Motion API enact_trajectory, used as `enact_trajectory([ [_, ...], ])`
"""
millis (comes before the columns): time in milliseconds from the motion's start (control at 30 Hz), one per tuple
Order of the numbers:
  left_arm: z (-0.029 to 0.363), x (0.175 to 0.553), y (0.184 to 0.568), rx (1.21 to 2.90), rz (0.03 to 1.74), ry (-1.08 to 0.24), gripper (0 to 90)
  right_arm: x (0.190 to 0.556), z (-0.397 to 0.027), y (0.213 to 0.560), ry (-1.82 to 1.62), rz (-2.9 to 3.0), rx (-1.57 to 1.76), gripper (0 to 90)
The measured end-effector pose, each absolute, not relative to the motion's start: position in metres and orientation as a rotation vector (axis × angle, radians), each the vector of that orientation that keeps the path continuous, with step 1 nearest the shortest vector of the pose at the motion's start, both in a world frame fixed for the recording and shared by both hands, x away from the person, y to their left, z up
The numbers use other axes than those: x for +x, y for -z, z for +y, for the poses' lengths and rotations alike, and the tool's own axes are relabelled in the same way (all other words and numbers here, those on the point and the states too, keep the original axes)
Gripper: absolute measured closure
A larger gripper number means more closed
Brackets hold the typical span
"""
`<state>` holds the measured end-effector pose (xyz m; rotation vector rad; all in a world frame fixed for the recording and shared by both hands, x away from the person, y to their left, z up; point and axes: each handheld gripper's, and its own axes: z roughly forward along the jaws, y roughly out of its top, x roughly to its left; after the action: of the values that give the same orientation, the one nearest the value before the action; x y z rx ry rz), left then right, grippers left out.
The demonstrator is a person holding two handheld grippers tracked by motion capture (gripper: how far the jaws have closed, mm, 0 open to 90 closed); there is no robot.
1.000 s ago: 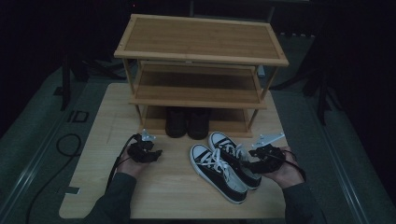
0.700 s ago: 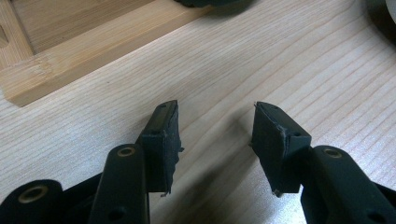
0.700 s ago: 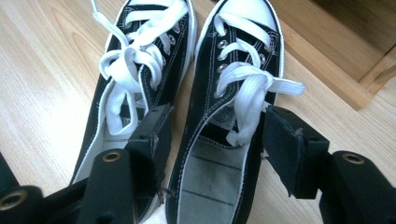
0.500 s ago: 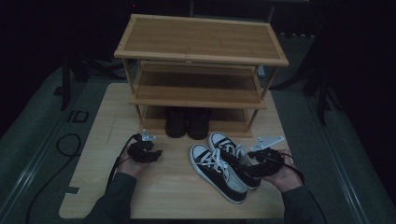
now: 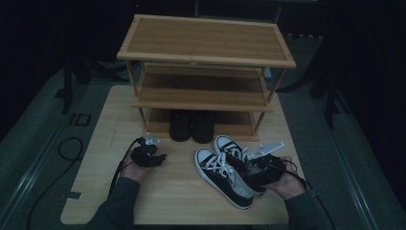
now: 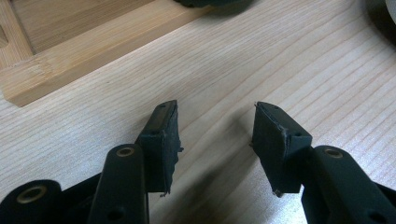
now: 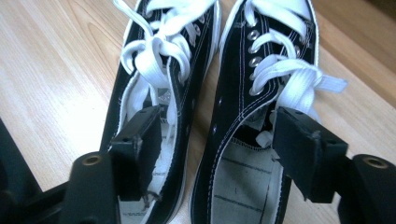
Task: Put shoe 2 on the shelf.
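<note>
Dim room, pale worktop (image 5: 95, 191): right gripper (image 7: 219, 154), fingers spread, straddles both sneakers' (image 5: 225, 172) inner walls before the shoe rack (image 5: 206, 62); squeezing comes next. Left gripper (image 6: 215, 135) idles agape.

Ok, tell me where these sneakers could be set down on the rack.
The rack's top shelf and middle shelf are both bare from end to end. The bottom shelf is free right of the dark shoes, with a narrower strip on their left. The table is crowded at the front right, where the sneakers lie under the right gripper.
</note>
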<state>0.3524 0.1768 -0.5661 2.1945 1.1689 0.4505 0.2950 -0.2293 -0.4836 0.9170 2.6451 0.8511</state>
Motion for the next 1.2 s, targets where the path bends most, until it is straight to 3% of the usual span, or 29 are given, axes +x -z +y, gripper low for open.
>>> enact_trajectory([
  [600,0.177,0.352,0.566,2.194,1.167,-0.45,51.1,0.306,-0.205,0.507,-0.754,2.702,0.955,34.6],
  [1000,0.177,0.352,0.566,2.196,1.167,-0.449,51.1,0.315,-0.194,0.52,-0.698,2.705,0.953,52.4],
  [1200,0.177,0.352,0.566,2.196,1.167,-0.449,51.1,0.316,-0.192,0.523,-0.691,2.705,0.966,57.0],
])
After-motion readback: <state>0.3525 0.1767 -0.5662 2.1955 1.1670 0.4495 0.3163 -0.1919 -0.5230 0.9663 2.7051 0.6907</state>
